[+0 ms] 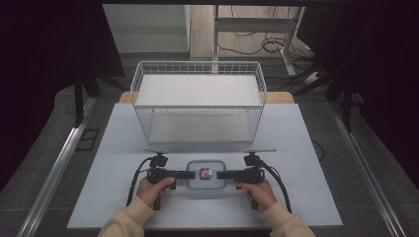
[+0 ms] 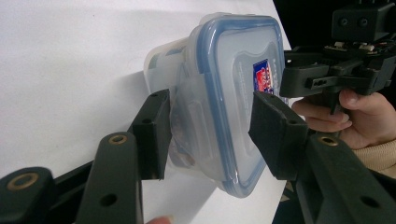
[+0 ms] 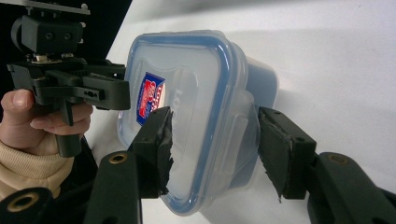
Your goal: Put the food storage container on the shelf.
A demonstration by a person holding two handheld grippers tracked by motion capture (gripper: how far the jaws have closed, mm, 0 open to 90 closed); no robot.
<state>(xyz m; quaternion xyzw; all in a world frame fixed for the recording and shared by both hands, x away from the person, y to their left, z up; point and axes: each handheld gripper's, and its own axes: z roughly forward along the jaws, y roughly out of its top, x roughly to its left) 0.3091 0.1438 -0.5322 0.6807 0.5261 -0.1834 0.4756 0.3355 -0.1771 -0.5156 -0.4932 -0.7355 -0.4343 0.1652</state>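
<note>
Starting at the left: the left gripper (image 1: pixel 182 174) points inward at the container (image 1: pixel 206 174), jaws turned one above the other, straddling the side clip of the box. From the left gripper view the pads (image 2: pixel 152 133) stand a little apart, one under the body, one over the blue-rimmed lid (image 2: pixel 243 84); whether they press or merely bracket the clip, I cannot tell. In the middle the container sits flat on the white table (image 1: pixel 113 192), directly between the two tools, its red-and-blue sticker (image 1: pixel 205 173) face up. On the right, the right gripper (image 1: pixel 223 174) mirrors the pose: jaws apart either side of the opposite clip, the worn pad (image 3: pixel 163 140) over the lid looking close to touching, again not clearly clamped.

What could go wrong? My read is that both tools hold by thin plastic flaps. Unequal squeeze or lift could pop one clip open, tilt the box, or let it slide off a frayed pad. Pulling outward could drag it sideways.

Room to move: bare table runs ahead of both grippers up to the wire basket (image 1: pixel 197 98), which stands well apart beyond them; the near table edge lies just behind the hands, so backing off is the tight direction.
</note>
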